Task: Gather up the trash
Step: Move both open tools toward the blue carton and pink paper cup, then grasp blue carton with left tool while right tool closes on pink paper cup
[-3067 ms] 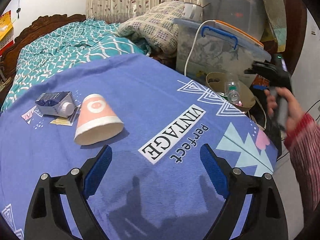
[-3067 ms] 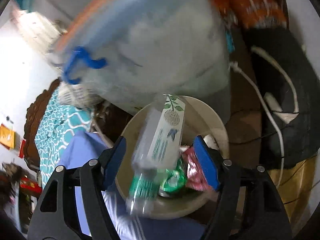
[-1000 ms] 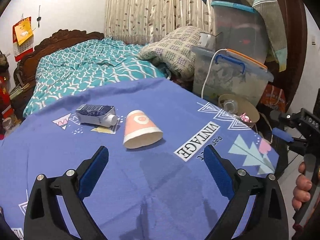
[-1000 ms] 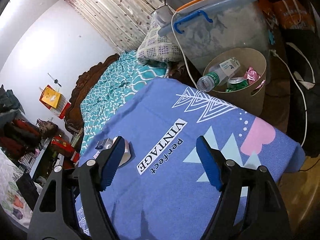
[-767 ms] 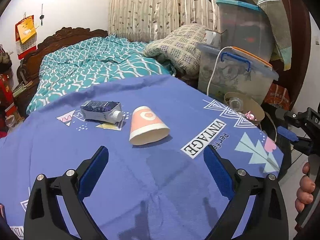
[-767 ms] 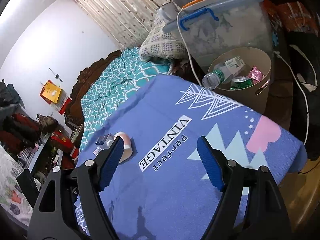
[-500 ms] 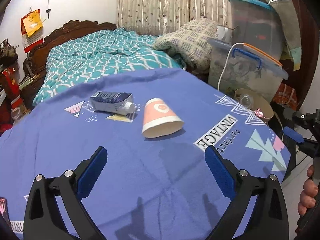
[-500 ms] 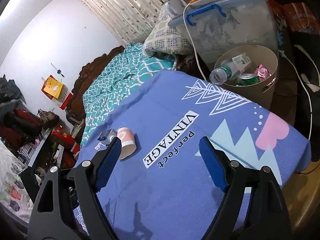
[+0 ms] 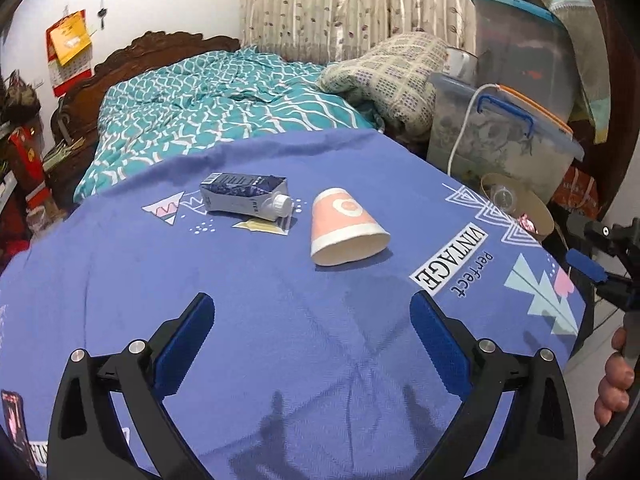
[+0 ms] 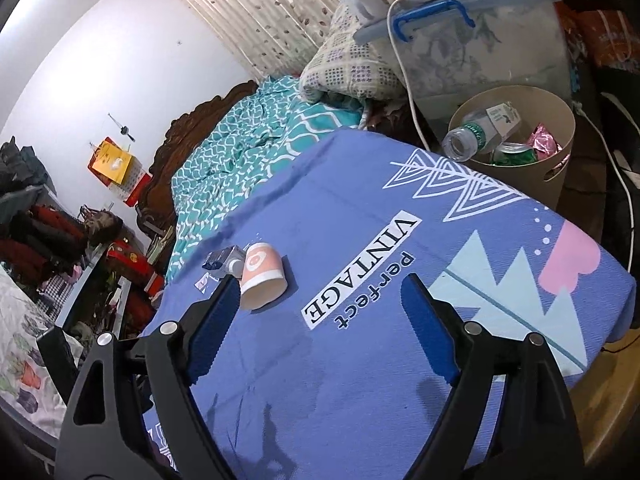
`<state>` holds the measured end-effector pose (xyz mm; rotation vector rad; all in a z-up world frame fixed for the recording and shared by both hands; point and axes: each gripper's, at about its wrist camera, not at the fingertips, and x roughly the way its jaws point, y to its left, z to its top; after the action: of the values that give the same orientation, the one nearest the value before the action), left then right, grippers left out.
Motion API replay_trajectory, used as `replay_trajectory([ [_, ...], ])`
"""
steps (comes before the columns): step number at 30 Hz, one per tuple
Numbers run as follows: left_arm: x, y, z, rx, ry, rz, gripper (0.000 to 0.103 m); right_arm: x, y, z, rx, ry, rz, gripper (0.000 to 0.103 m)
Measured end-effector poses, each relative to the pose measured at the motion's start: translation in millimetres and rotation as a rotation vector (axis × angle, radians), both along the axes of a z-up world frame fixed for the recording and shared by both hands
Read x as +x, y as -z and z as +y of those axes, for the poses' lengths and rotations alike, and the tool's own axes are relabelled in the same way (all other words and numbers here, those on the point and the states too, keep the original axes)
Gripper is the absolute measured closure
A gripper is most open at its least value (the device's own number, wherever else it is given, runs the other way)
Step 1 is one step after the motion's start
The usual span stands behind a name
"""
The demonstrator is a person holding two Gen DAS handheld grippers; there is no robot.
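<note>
We have the blue printed cloth spread over the tabletop filling both views, with a bed in teal covers beyond it. From the left wrist view we see a bit of the waste bin past the far right corner; its contents stay mostly hidden there. The right wrist view opens it up for us: the waste bin holds a clear plastic bottle leaning on the rim, a green can and a pink wrapper. Behind it sits a lidded storage box with a blue handle.

On the cloth, the pink paper cup lies on its side, mouth toward us. Just beside it the left view gives us the crushed dark carton with its white cap, lying on a small flat sachet; in the right view the cup hides most of the carton and the sachet is out of sight.

The left hand-held gripper stands wide with nothing between its pads, well short of the cup. The right hand-held gripper is also wide and empty, its jaws having just been opening. Only the left view shows the person's hand around the right tool's handle at the table's edge.
</note>
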<state>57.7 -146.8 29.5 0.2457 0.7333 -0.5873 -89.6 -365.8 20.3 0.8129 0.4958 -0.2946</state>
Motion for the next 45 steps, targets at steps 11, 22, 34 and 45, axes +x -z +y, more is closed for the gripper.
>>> replay_trajectory([
  [11, 21, 2, 35, -0.027, -0.093, -0.01, 0.009, 33, -1, 15, -0.082, -0.059, 0.068, 0.02],
  [22, 68, 11, 104, -0.011, -0.269, -0.062, 0.009, 96, -5, 40, -0.263, -0.169, 0.14, 0.02],
  [34, 168, -2, 91, -0.088, -0.226, 0.117, 0.009, 169, 17, 56, -0.283, -0.334, 0.133, 0.02],
  [45, 283, 47, -26, -0.063, -0.221, 0.441, 0.009, 231, 55, 63, -0.34, -0.463, 0.207, 0.02],
])
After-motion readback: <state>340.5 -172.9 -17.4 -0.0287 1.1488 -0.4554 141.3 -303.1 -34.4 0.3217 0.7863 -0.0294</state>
